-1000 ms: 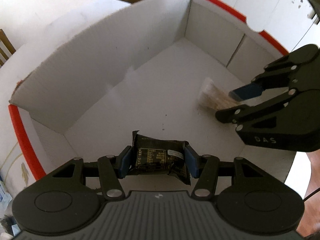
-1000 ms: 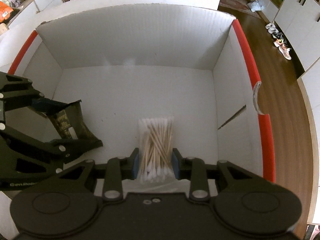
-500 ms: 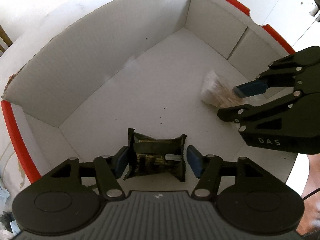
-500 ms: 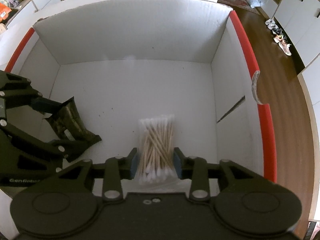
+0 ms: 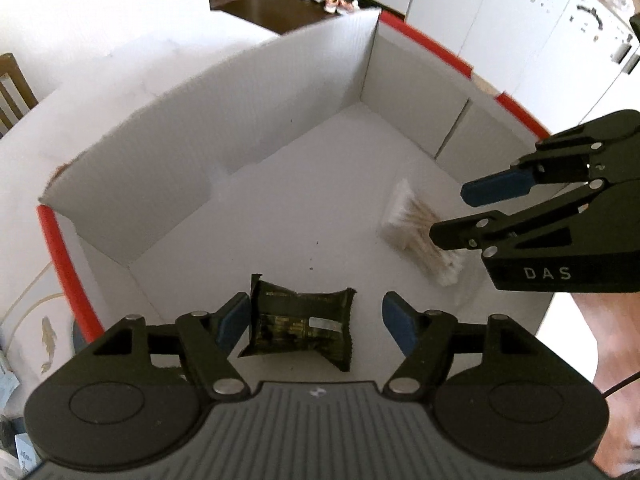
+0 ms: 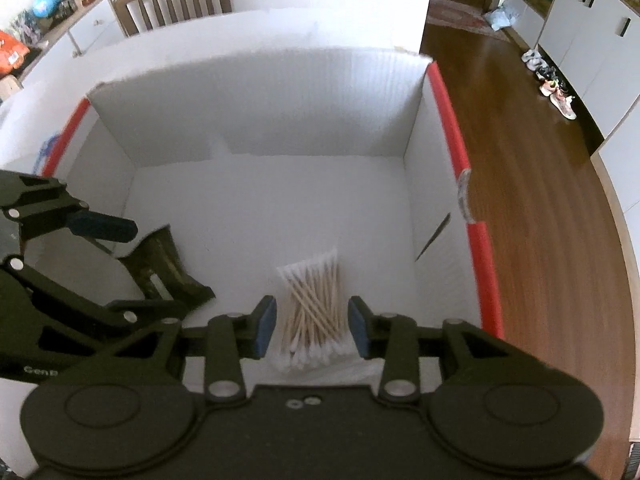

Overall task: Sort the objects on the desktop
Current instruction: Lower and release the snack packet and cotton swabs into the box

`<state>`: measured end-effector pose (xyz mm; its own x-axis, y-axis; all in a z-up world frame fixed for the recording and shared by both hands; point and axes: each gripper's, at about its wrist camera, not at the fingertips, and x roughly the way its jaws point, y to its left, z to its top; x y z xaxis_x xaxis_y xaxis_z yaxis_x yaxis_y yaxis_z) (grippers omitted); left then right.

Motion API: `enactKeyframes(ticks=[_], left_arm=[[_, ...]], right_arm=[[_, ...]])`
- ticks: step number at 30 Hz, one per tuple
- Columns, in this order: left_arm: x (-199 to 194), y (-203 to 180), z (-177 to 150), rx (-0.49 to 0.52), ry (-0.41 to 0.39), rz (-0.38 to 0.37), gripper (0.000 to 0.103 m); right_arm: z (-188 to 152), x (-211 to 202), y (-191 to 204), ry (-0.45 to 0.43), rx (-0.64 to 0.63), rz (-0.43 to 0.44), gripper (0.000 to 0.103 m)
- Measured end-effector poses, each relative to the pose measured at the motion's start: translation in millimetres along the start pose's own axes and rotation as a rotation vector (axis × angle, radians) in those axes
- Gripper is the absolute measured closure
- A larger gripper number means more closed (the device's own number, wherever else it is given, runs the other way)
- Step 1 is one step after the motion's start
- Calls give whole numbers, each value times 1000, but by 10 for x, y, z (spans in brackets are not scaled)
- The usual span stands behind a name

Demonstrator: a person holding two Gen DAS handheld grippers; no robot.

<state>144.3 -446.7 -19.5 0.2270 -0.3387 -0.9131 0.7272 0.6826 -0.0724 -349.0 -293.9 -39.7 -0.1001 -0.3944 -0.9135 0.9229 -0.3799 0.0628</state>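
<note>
Inside the white box (image 6: 256,128), the left gripper (image 5: 316,320) is opening, released from the dark packet (image 5: 300,324) lying between its pads. The right gripper (image 6: 312,326) is opening too, letting go of the cotton swab bag (image 6: 314,312) lying right of the packet.

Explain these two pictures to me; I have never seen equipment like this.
A person holds two hand-held claws, each with a camera looking along its fingers. One picture is from the left claw, the other from the right claw. Both look down into a white box with red-edged sides. A dark packet lies between the left claw's opening jaws, and a bag of cotton swabs lies between the right claw's opening jaws. Neither is gripped: both lie on the box floor.
</note>
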Motion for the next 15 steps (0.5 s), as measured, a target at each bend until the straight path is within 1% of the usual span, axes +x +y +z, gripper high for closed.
enactKeyframes(ticks=[5,15], left_arm=[[-184,19,-67,-13,-39,3,31],[-583,74,-188,-45,-148,-5,31]], right_arm=[[-37,-188,-5,-39,33,18,64],[-53,-479,16,-115,40,26,63]])
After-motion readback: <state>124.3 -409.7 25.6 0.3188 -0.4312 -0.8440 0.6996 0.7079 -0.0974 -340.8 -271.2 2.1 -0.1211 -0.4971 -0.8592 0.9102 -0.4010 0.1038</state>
